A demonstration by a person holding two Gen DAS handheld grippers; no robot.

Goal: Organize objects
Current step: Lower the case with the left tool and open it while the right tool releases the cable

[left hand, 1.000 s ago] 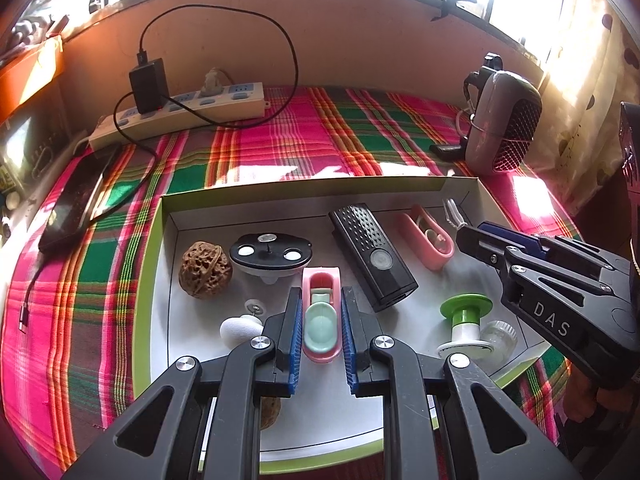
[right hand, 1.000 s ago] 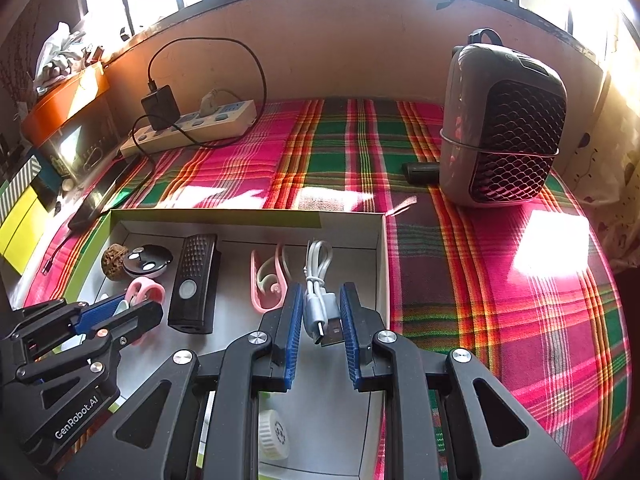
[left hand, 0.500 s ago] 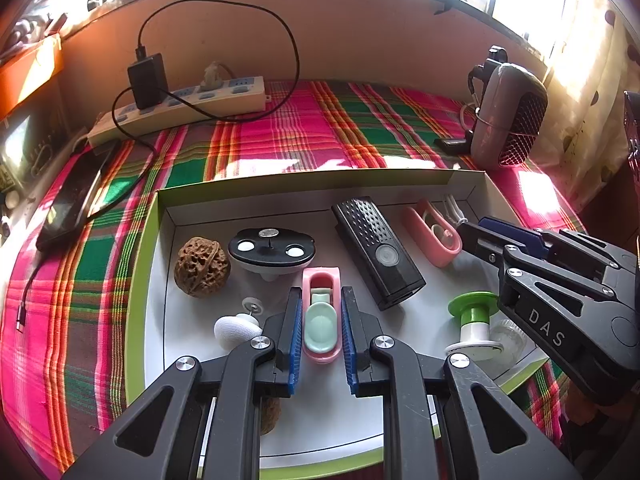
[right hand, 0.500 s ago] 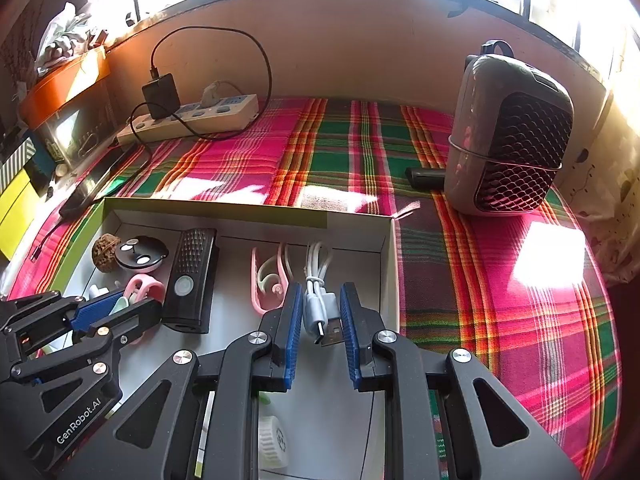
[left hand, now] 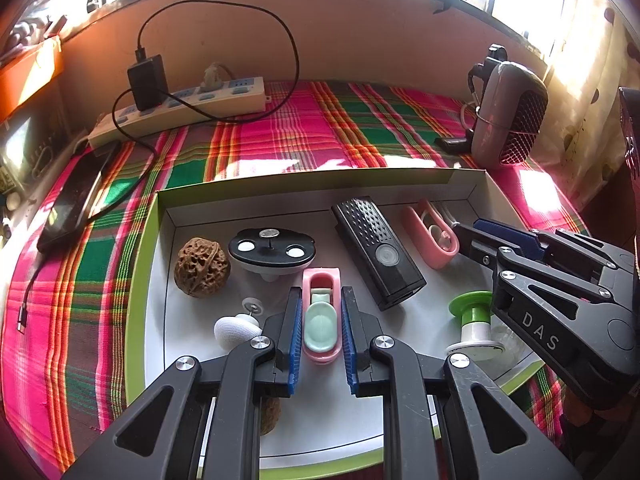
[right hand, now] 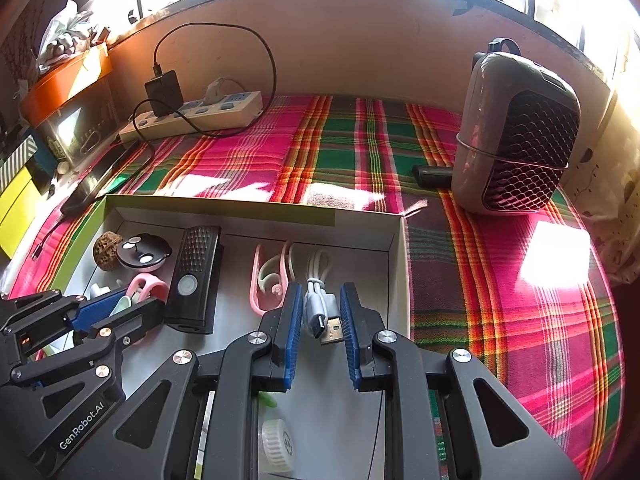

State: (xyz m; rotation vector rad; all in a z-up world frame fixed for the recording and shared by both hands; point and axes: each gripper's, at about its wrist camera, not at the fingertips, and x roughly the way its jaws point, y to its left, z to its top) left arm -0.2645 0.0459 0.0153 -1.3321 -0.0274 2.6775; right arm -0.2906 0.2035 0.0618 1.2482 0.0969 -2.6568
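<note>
A white box with green rim [left hand: 144, 280] holds small items. My left gripper [left hand: 320, 322] is shut on a pink case with a mint insert [left hand: 321, 320], held over the box floor. My right gripper [right hand: 319, 316] is shut on a coiled white USB cable [right hand: 320, 300] above the box's right side [right hand: 396, 264]. In the box lie a walnut [left hand: 202, 266], a black oval disc [left hand: 273, 248], a black remote [left hand: 378, 250], a pink clip [left hand: 430, 232], a white button [left hand: 236, 328] and a green-capped spool [left hand: 472, 320].
The box sits on a plaid cloth [right hand: 500, 280]. A grey heater [right hand: 516, 136] stands at the right back, a power strip with charger [left hand: 180, 104] at the left back, a phone [left hand: 76, 200] at the left. A white cap [right hand: 276, 444] lies under my right gripper.
Both grippers have lifted and pulled back slightly with their items still held; the box contents have not moved.
</note>
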